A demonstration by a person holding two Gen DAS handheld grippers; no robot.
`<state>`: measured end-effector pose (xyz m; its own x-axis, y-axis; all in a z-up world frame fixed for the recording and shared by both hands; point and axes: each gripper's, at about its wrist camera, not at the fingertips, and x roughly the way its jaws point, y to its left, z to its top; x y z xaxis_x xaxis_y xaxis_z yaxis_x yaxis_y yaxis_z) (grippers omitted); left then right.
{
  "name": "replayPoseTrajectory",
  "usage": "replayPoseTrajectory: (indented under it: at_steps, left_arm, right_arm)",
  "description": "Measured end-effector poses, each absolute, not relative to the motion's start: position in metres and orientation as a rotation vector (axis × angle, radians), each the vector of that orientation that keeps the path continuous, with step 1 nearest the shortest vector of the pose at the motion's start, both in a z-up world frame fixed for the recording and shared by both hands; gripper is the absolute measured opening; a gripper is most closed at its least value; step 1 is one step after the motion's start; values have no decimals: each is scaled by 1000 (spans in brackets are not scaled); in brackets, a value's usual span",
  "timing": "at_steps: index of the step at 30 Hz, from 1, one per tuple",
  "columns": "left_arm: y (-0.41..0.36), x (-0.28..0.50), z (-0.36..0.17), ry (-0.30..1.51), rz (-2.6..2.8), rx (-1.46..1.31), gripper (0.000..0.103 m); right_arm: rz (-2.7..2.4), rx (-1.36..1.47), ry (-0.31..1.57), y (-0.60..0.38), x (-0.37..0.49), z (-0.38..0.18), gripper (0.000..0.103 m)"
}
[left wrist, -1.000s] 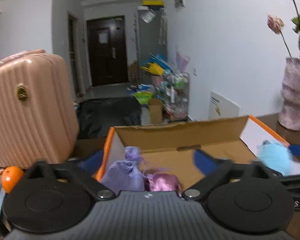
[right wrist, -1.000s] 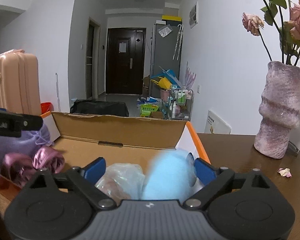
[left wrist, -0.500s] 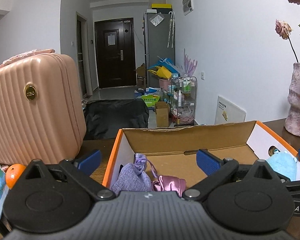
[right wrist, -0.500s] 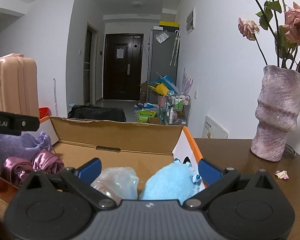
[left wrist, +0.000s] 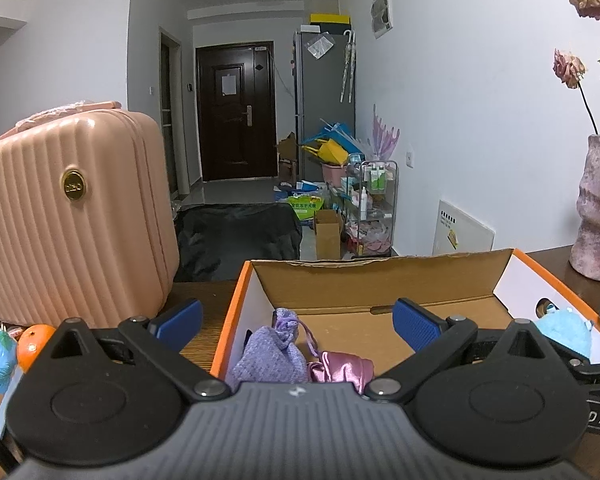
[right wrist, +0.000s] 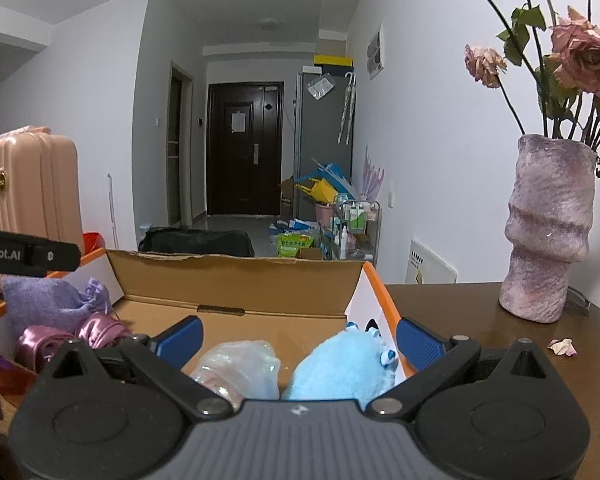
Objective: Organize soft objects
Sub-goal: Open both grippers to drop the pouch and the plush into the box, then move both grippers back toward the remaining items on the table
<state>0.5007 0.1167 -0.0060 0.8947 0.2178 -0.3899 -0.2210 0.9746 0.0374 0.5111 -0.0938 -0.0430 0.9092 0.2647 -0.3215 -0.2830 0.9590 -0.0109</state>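
Since a second ago the blue plush toy (right wrist: 342, 372) has been released into the cardboard box (right wrist: 236, 280), and both grippers have been drawn back. In the left wrist view, the left gripper (left wrist: 296, 322) is held wide apart and empty above the lavender pouch (left wrist: 270, 354) and pink satin pouch (left wrist: 342, 366) lying in the box. In the right wrist view, the right gripper (right wrist: 298, 338) is spread, nothing gripped; the toy is seen beside a clear plastic bag (right wrist: 240, 370) at the box's right end

The left gripper (left wrist: 296, 320) is level with its jaws spread wide, holding nothing. The right gripper (right wrist: 298, 334) is level too, jaws wide apart and empty.
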Motion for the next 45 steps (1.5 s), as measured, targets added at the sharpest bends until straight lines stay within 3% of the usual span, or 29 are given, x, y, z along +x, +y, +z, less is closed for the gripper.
replayPoseTrajectory:
  at_steps: [45]
  left_arm:
    - [150, 340, -11, 388, 340, -67, 103]
  right_arm:
    - [243, -28, 308, -134, 361, -39, 103]
